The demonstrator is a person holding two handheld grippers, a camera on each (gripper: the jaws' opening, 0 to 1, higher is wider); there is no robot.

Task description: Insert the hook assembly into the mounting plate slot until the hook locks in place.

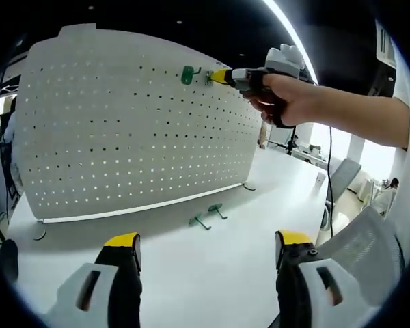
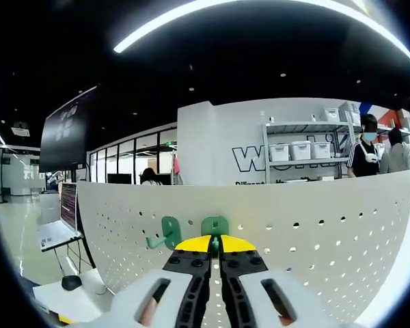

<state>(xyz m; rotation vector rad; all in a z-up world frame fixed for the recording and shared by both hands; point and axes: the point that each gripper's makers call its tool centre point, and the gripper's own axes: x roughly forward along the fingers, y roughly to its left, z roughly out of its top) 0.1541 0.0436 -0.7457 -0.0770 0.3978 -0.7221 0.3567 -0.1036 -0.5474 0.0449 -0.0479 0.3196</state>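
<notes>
Green hook (image 2: 214, 225) is held against the white pegboard (image 2: 314, 232) near its upper edge, pinched between the closed yellow-tipped jaws of the right gripper (image 2: 215, 244). In the right gripper view it sits at about six o'clock from the picture's centre; a second green hook (image 2: 165, 232), already hanging on the board, is just beside it at nine o'clock. In the left gripper view the held hook (image 1: 210, 78) is seen at one o'clock, with the right gripper (image 1: 220, 76) and the person's hand (image 1: 287, 99) behind it. Two spare hooks (image 1: 208, 215) lie on the white table (image 1: 212, 273) at the board's foot. The left gripper (image 1: 208, 242) hangs apart with its jaws spread wide, gripping nothing. The insertion step is judged to be in hand; whether the pegs are seated cannot be told. A firm press, then a downward settle, is probably called for next.
</notes>
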